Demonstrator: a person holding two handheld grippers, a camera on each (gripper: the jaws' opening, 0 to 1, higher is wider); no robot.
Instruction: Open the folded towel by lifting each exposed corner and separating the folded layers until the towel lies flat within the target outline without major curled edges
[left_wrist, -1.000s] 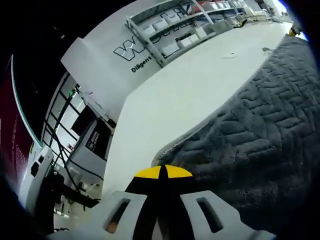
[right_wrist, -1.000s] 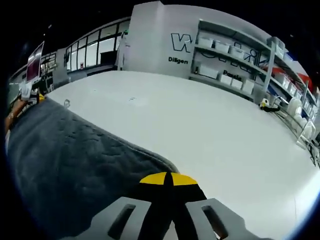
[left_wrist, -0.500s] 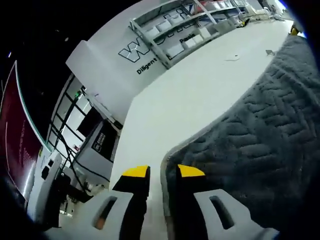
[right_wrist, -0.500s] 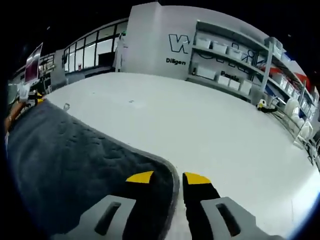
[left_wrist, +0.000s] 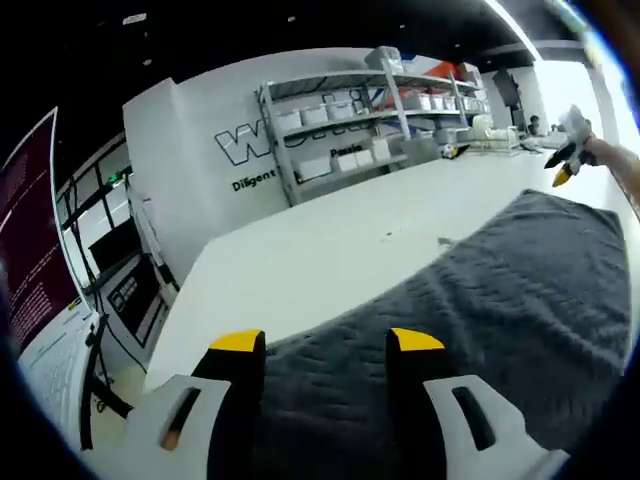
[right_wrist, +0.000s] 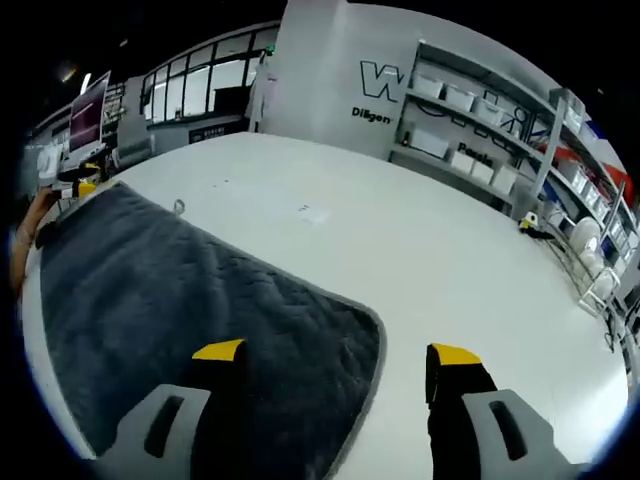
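Left gripper view: the left gripper (left_wrist: 325, 345) is seen with jaws spread wide and nothing pinched, over the near edge of the dark grey towel (left_wrist: 500, 310), which is spread on the white table (left_wrist: 330, 260). A second ago a towel corner was clamped between closed jaws; it has been released. Right gripper view: the right gripper (right_wrist: 338, 352) is likewise spread above the towel's rounded corner (right_wrist: 365, 315). Bins are held on wall shelves (right_wrist: 480, 125).
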